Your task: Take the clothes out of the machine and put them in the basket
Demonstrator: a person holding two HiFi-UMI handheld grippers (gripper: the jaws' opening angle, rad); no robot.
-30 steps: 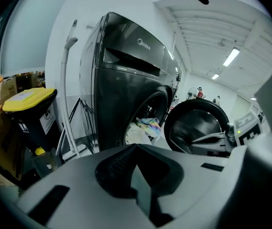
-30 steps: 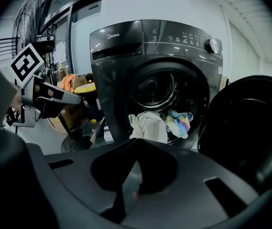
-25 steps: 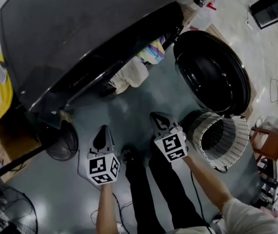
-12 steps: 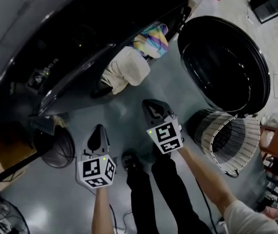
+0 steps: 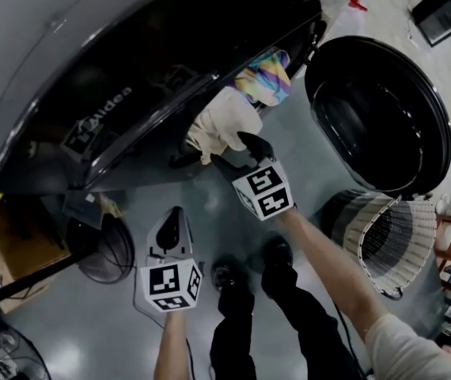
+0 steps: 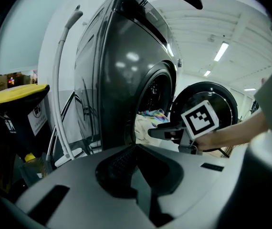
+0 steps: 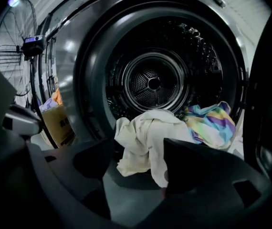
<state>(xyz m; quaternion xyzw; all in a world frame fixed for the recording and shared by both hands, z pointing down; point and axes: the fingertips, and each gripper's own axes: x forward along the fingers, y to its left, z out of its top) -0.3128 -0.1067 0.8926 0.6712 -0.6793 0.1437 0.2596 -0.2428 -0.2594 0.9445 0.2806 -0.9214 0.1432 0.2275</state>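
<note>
A cream cloth [image 5: 221, 121] hangs over the lip of the dark washing machine's [image 5: 91, 62] opening, and a rainbow-striped cloth [image 5: 267, 76] lies behind it. In the right gripper view the cream cloth [image 7: 145, 137] spills out below the drum [image 7: 148, 82], with the striped cloth [image 7: 212, 123] to its right. My right gripper [image 5: 240, 155] is just in front of the cream cloth. Its jaws have just been opening, and the cloth's hanging edge shows between them, not pinched. My left gripper [image 5: 170, 228] hangs lower, near the floor, shut on nothing. The white wicker basket [image 5: 392, 240] stands at the right.
The machine's round black door [image 5: 380, 117] stands swung open between the opening and the basket. A floor fan [image 5: 99, 248] sits at the left. The person's legs and shoes [image 5: 277, 252] are below the grippers. A cardboard box [image 7: 59, 123] stands left of the machine.
My right gripper has moved up to the machine's opening, close to the cream cloth, and its jaws have gone from shut to open. The left gripper has sunk a little.
</note>
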